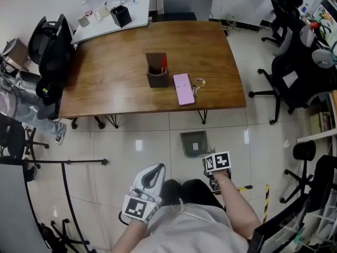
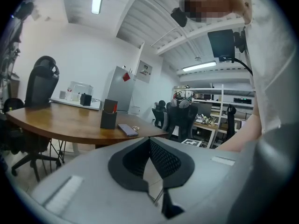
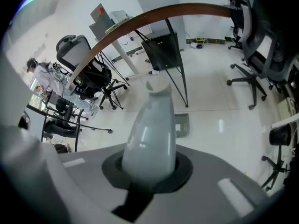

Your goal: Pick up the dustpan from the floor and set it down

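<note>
A grey dustpan (image 1: 194,144) lies flat on the tiled floor just in front of the wooden table (image 1: 116,83). In the right gripper view the dustpan (image 3: 183,126) shows partly behind the pale jaws. My right gripper (image 1: 217,165), seen by its marker cube, hangs steeply downward a little right of and nearer than the pan, not touching it. Its jaws (image 3: 156,85) are shut with nothing between them. My left gripper (image 1: 157,168) is held low at the left, pointing toward the table, well clear of the pan. Its dark pads (image 2: 163,160) meet, empty.
On the table stand a brown pen holder (image 1: 157,71), a pink phone (image 1: 184,88) and keys (image 1: 198,82). Black office chairs (image 1: 295,78) crowd the right side, another chair (image 1: 50,46) the left. A black tripod stand (image 1: 66,165) and striped floor tape (image 1: 266,194) lie nearby.
</note>
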A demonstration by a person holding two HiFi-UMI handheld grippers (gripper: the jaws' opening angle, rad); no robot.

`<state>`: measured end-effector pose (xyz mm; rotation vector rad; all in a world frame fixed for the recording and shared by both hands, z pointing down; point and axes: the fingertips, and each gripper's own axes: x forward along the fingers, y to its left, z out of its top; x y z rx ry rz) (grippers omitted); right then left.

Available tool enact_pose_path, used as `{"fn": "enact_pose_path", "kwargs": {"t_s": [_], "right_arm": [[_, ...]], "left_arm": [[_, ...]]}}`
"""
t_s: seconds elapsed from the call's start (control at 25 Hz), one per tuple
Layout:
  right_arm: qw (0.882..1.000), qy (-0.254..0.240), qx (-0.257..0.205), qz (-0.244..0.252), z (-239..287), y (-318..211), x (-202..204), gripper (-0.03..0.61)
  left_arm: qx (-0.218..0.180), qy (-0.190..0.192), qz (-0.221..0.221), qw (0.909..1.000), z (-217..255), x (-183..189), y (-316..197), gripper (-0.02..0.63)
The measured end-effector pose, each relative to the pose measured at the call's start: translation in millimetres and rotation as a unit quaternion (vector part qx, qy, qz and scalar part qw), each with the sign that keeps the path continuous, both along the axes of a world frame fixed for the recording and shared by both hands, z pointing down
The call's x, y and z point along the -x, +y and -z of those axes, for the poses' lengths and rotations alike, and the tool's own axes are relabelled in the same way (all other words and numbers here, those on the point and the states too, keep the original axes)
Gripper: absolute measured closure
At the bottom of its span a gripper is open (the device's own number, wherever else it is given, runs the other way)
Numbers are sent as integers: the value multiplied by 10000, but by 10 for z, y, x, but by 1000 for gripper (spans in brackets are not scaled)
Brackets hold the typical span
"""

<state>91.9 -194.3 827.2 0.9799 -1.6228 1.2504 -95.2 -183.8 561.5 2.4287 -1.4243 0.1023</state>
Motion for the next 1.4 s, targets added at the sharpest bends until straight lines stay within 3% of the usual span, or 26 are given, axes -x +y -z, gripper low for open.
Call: {"fn": "enact_pose_path", "kwargs": {"t_s": [0.2, 0.4, 0.68, 1.04, 1.2, 1.4], "right_arm": [[9999, -83, -78, 16, 178, 10, 40, 558], [9994, -219, -263, -105, 770, 115, 49, 568], [9956, -600, -673, -245, 1659, 643, 1, 574], [9862, -911, -1348, 298, 2179, 1828, -216, 575], [9828, -1065, -1464, 370, 2376, 2278, -348, 575], [9821, -1046, -1479, 526, 2508, 2754, -369, 575]], "left_arm": [[132, 49, -3, 9999, 116, 30, 52, 598], [202, 72, -265, 9994, 473, 12, 159, 598], [-246, 36, -541, 9982, 919, -100, 474, 598], [-625, 53, -381, 9973, 1143, -551, 1749, 598], [-682, 137, -237, 9973, 1183, -742, 2448, 598], [-814, 183, -193, 9963, 1396, -758, 2904, 598]]}}
